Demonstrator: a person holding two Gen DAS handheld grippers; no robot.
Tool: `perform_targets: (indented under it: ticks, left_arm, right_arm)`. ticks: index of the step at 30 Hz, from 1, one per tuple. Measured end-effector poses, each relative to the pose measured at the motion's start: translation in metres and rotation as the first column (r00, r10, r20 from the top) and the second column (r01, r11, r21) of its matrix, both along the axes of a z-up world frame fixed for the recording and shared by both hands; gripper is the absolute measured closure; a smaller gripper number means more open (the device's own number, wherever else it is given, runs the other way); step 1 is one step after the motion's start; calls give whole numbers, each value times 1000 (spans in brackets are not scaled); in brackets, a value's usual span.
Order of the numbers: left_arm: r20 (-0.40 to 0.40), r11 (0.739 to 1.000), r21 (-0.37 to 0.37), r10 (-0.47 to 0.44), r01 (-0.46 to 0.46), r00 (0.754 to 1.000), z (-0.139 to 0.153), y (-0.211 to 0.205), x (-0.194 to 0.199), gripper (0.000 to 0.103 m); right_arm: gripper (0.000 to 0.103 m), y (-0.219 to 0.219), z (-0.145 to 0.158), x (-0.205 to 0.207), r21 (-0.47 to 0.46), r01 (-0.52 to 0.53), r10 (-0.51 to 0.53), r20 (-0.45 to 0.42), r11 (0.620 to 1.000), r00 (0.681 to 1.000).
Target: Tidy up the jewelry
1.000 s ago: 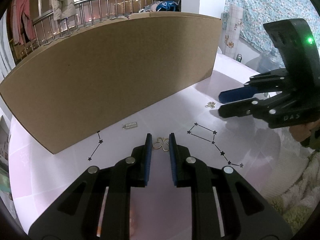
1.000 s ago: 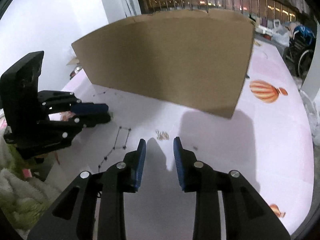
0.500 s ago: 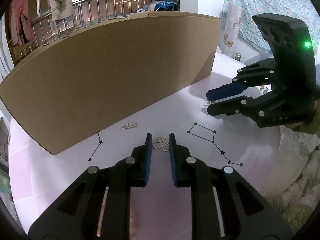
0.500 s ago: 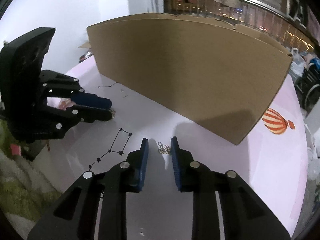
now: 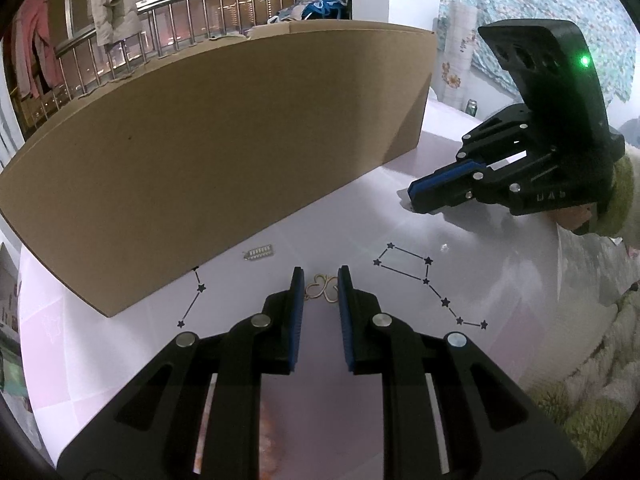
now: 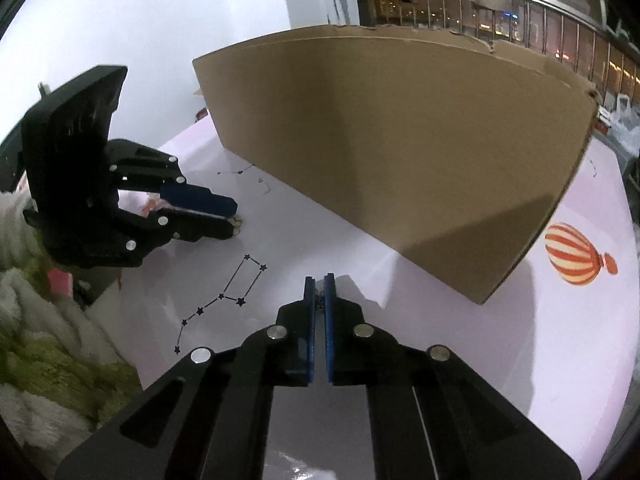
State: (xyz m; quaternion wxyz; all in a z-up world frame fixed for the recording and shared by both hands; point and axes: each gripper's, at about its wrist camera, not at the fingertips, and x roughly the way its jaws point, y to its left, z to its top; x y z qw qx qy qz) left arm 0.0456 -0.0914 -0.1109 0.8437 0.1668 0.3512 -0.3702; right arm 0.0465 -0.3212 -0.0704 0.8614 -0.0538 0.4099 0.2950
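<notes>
My left gripper rests its tips on the table with a gold butterfly-shaped ornament pinched between the blue pads. The right wrist view shows that same left gripper at the left, low on the cloth. My right gripper has its jaws nearly together on a small gold chain piece, which is mostly hidden by the pads. From the left wrist view the right gripper sits at the right, tips down on the table. A small silver rhinestone bar lies loose by the box.
A big cardboard box stands across the back of the table. The pale pink tablecloth carries star-line prints and a striped balloon print. A fluffy green sleeve covers the hand that holds the right gripper. A tiny speck lies near the star print.
The right gripper moved forward over the small chain piece, rolled a little, and its jaws went from apart to closed on it. The left gripper kept still.
</notes>
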Motion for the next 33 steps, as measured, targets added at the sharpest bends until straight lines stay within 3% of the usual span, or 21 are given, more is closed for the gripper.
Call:
perform_targets:
  ticks: [10,19,21,22,23,25,28,32,33]
  left_arm:
    - [6,1000,7,-21,21,1000,0,0,-2,87]
    - [18,1000,5,-14,14,1000,4,2,-7,87]
    - [16,1000,5,-12,12,1000,4,2,-8,87]
    - [15,1000,6,-9,9,1000,3,2,-8,87]
    - [14,1000,6,-8,8,1000,3,1,-7,87]
    - [13,1000,4,-7,7,1000,4,1,-7,87]
    - [10,1000,1,-4,4,1000,4,1,-6,87]
    - [8,1000,1,-6,6,1000,3,1,-5,87]
    - [7,1000,2,-6,6,1000,3,1,-5,87]
  right_arm:
    - [101,-13,13,-4,52,41,-42,17,998,999]
    - [101,-19,22,-6,42,60,-60,16,997,998]
    - [97,-13,19,-5,7,61,-61,10,998,998]
    - [89,-10,19,-5,-8,45,-45,2,999,999]
    - [72,-6,18,-6,-26,34,-34,2,999,999]
    - [62,-1,19,-7,-62,11,-10,14,998,1000]
    - [63,4,14,1,-104,-15,15,-7,994,1000]
    - [85,6,5,10,-125,-56,51,-49,991,998]
    - [86,6,3,11,-136,-67,60,-54,988,997]
